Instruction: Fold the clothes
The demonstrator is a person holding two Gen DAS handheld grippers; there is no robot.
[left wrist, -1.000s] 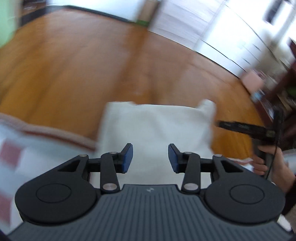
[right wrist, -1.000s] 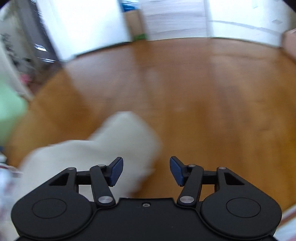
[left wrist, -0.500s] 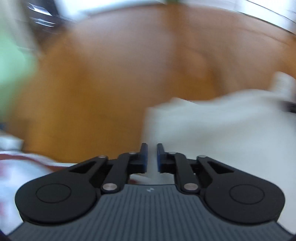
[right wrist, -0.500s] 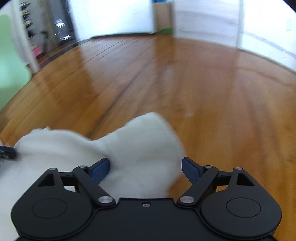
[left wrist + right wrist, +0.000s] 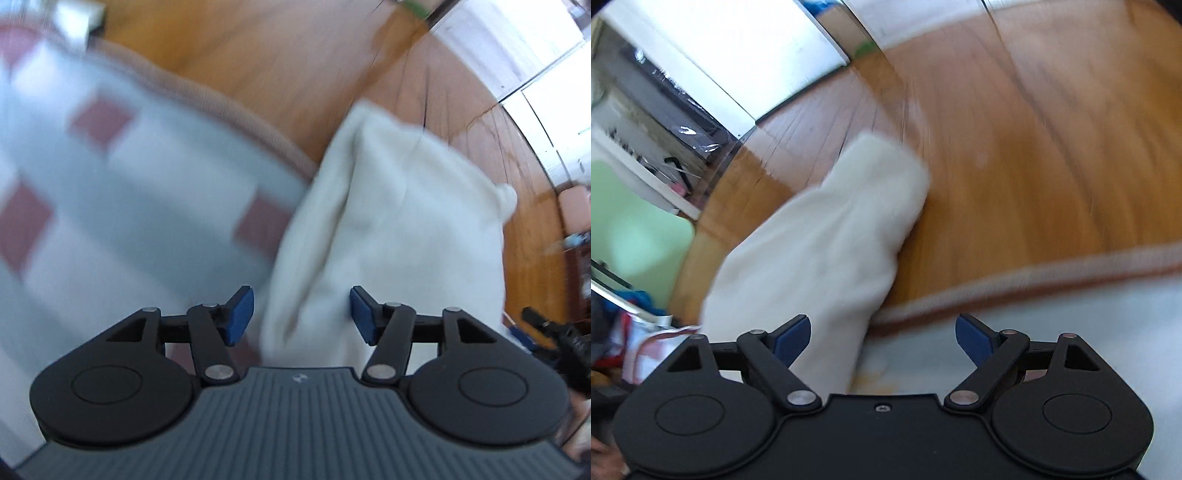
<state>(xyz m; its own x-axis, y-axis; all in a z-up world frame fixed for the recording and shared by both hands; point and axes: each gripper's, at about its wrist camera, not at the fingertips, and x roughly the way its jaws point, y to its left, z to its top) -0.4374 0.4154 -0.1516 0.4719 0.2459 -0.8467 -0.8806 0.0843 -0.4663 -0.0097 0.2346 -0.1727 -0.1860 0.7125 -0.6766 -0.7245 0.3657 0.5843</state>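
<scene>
Cream garment runs lengthwise ahead of my L gripper, between wide jaws; R gripper, also wide, has it off left.

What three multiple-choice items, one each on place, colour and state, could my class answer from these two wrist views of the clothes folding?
1. Where does the white garment lie?
A. partly on the checked mat, partly on the wooden floor
B. on a chair
C. in a basket

2. What colour are the finger pads of the left gripper?
A. red
B. blue
C. yellow

3. How do the jaws of the right gripper stand?
A. shut on the garment
B. shut on nothing
C. open

Answers: 1 A, the cloth crosses the mat's tan border; 2 B, both pads show blue; 3 C, a wide gap separates the pads.
</scene>
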